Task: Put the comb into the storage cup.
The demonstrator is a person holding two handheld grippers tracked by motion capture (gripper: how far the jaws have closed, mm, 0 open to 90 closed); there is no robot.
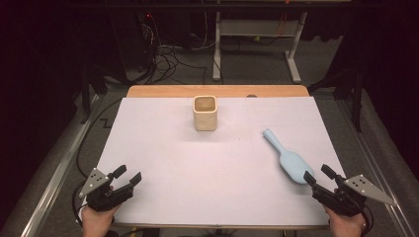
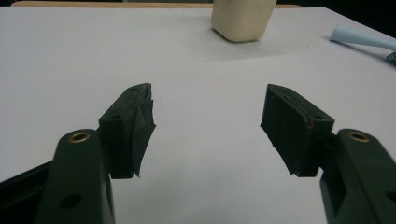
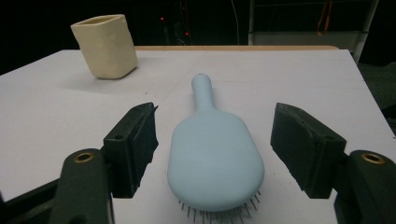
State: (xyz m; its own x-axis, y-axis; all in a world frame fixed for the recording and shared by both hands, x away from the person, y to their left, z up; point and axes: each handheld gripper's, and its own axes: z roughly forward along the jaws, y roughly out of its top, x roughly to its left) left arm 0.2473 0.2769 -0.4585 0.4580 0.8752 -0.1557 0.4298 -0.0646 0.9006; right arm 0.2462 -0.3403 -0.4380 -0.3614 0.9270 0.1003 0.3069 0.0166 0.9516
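A light blue hairbrush (image 1: pixel 288 157) lies bristles down on the white table sheet (image 1: pixel 207 168), handle pointing toward the far side. A cream square cup (image 1: pixel 205 112) stands upright near the far middle. My right gripper (image 1: pixel 318 178) is open at the near right, its jaws flanking the brush head (image 3: pixel 215 156) without touching it. My left gripper (image 1: pixel 127 176) rests open at the near left with nothing between its jaws (image 2: pixel 208 126). From the left gripper view the cup (image 2: pixel 240 18) sits far ahead and the brush handle (image 2: pixel 359 39) shows at the right edge.
A wooden table edge (image 1: pixel 217 91) runs behind the sheet. Beyond it stand a white desk frame (image 1: pixel 257 44) and tangled cables (image 1: pixel 168 54) on the dark floor. A metal rail (image 1: pixel 54 173) runs along the left side.
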